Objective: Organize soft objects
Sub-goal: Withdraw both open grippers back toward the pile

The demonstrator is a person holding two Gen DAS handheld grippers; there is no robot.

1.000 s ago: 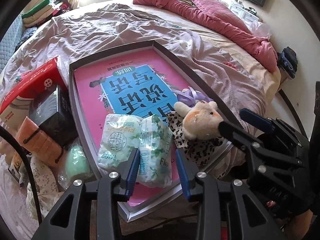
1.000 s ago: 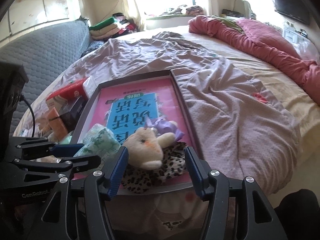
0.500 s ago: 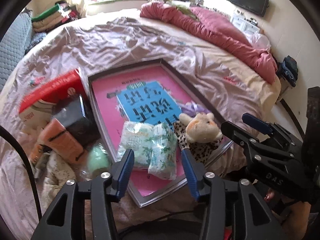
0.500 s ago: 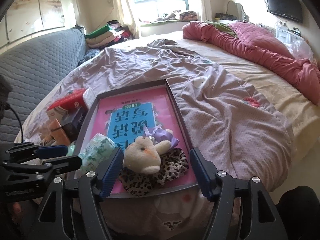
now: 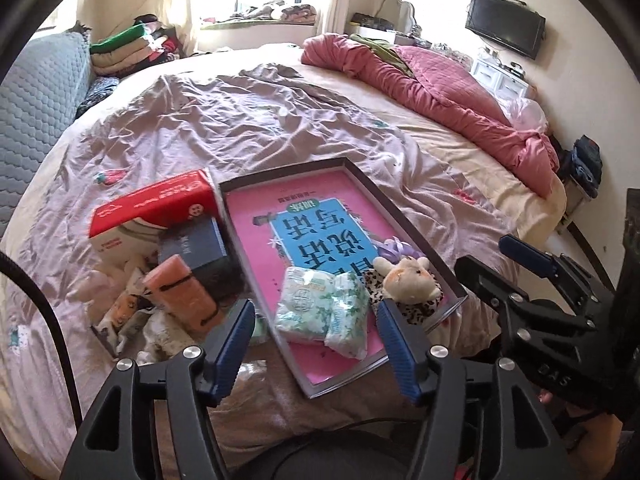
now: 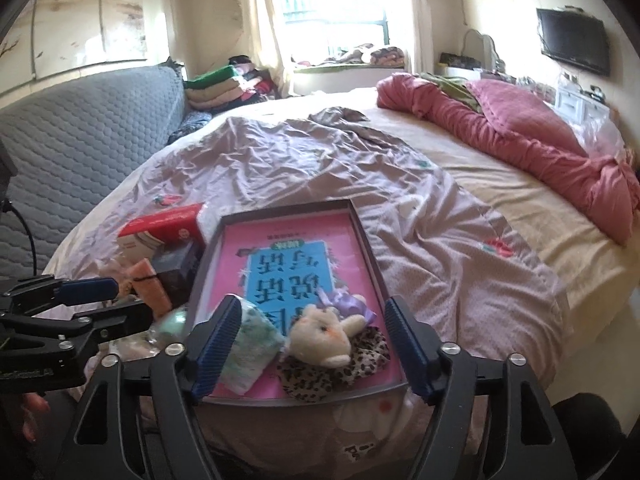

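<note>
Pink-lined and grey-rimmed, the shallow rectangular tray [image 5: 404, 224] is seen lying on the rumpled mauve bedsheet [image 5: 240, 120] near the foot of the bed, and the soft things are gathered at its near end: a pair of clear plastic tissue packs printed in green [image 5: 322, 306], a cream plush toy animal [image 5: 408, 280] lying on a leopard-print fabric piece [image 6: 332, 368], and a lilac ribbon bow [image 6: 348, 304] just behind the toy. Outside the tray, to its left, a red and white carton [image 5: 152, 208], a dark box [image 5: 196, 244], an orange rolled cloth bound with a black band [image 5: 182, 298] and a pale green soft lump [image 6: 172, 322] are piled together. The left hand-held gripper [image 5: 316, 346] is held raised above the tissue packs, pitched steeply downward, its blue pads just parted further and nothing caught between them; the right hand-held gripper [image 6: 314, 346] is likewise held above the plush toy, tilted less steeply, jaws just widened and empty. Judged risks: the tray's near corner looks close to the mattress edge, so a careless push could tip it off; the slippery tissue wrap could be snagged; the two hand-held grippers, held just beside each other, could collide if both are lowered at once; the sheet could be dragged.
</note>
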